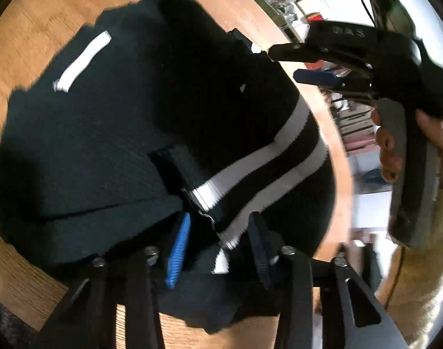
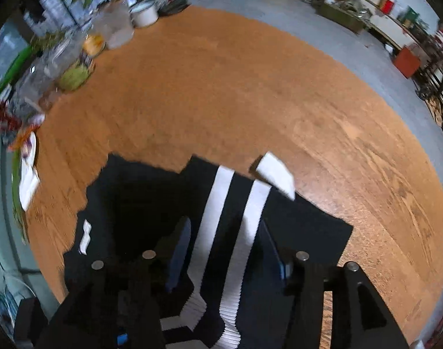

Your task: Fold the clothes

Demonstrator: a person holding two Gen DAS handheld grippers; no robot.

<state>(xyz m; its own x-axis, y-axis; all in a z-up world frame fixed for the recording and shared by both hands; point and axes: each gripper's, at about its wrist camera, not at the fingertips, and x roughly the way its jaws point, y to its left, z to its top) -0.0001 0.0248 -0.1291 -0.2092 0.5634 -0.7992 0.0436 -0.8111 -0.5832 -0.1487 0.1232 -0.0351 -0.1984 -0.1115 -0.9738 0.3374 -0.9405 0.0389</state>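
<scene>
Table point(image 2: 221, 87): your wooden worktop fills most of the right wrist view, with bare wood from the garment out to the far edge and the right edge; its near edge is cut off behind both tools.
Garment point(image 1: 105, 145): your dark piece with two white stripes point(image 2: 221, 218) lies bunched on the near part of the table. In the left wrist view folds swallow its middle in shadow, and blur softens its outline, so you cannot trace its layers.
Left-edge clutter point(image 2: 73, 75): blurred plants, clear containers and a white bowl line the table's far left edge, well apart from the cloth; you cannot make out what each one is.
Right gripper point(image 1: 282, 64): in the left wrist view it hangs over the table's right edge beside the garment, fingers spread apart with nothing between them. Your hand point(image 1: 396, 151) wraps its grey handle.
Left gripper point(image 1: 218, 235): fingers stand apart with striped cloth lying between them; whether the blue pad point(image 1: 177, 250) presses the fabric is hidden.
White tag point(image 2: 275, 174): sits at the garment's far edge, partly blurred.
</scene>
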